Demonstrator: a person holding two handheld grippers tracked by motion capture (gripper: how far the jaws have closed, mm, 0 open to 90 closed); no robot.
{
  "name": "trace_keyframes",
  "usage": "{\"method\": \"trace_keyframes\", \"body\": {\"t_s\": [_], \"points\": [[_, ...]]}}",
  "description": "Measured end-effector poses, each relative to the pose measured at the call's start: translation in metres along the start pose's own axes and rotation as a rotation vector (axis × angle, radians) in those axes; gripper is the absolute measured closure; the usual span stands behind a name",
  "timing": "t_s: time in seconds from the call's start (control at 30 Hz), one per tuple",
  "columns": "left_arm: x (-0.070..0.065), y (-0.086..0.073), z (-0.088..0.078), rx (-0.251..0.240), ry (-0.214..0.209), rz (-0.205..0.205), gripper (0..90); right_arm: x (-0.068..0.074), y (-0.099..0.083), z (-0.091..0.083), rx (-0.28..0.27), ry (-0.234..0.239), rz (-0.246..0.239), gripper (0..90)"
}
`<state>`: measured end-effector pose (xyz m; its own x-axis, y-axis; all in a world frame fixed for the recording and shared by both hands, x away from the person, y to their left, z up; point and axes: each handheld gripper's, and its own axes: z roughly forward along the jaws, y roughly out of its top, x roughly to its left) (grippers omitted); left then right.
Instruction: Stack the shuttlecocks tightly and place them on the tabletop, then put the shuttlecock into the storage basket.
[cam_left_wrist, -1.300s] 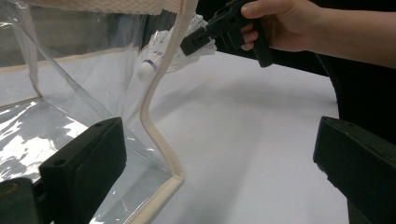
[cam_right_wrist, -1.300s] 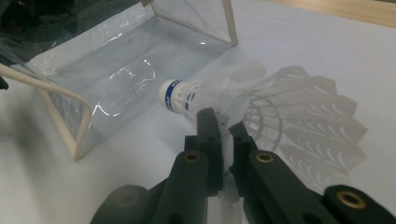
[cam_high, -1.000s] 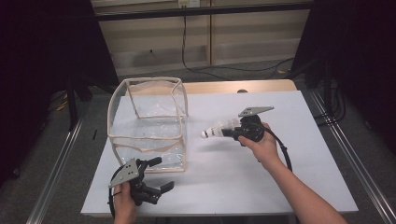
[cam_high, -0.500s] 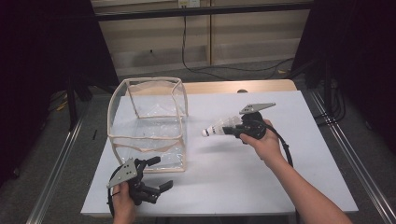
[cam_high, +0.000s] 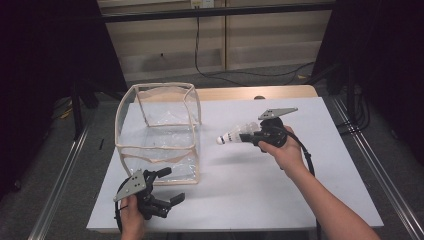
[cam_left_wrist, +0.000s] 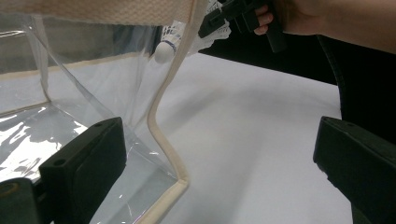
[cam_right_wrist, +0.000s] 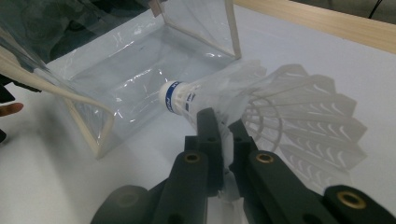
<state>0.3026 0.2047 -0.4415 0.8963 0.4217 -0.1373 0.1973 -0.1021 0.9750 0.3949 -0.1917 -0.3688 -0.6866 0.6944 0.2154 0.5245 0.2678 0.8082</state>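
On a white table (cam_high: 260, 195), seen from above, a clear plastic box-shaped bag with beige fabric edging (cam_high: 159, 135) stands open at the top, left of centre. To its right, raised above the table and apart from the bag, a white feathered shuttlecock with a rounded cork tip and a blue band (cam_high: 235, 135) is held by the right gripper (cam_high: 253, 136), its cork tip pointed toward the bag. In the right gripper view, the two black jaws are seen pressed together on the feather skirt of the shuttlecock (cam_right_wrist: 219, 100), just behind the cork, so that the heavier tip leads and the open mouth of the bag (cam_right_wrist: 140, 60) lies ahead of it; this hold seems chosen for dropping it in tip first. Near the table's front left corner, the left gripper (cam_high: 167, 186) is held low beside the bag's near corner, its jaws spread wide and holding nothing. In the left gripper view, one jaw lies close against the clear wall and the beige corner seam (cam_left_wrist: 163, 116) runs between the jaws, a position probably meant for steadying the soft bag.
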Motion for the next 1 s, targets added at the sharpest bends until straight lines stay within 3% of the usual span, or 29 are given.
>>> {"method": "trace_keyframes", "body": {"t_s": [1.0], "points": [[0.000,0.001,-0.001,-0.002,0.001,0.000,2.8,0.007,0.031,-0.018,-0.003,0.013,-0.026,88.1]]}}
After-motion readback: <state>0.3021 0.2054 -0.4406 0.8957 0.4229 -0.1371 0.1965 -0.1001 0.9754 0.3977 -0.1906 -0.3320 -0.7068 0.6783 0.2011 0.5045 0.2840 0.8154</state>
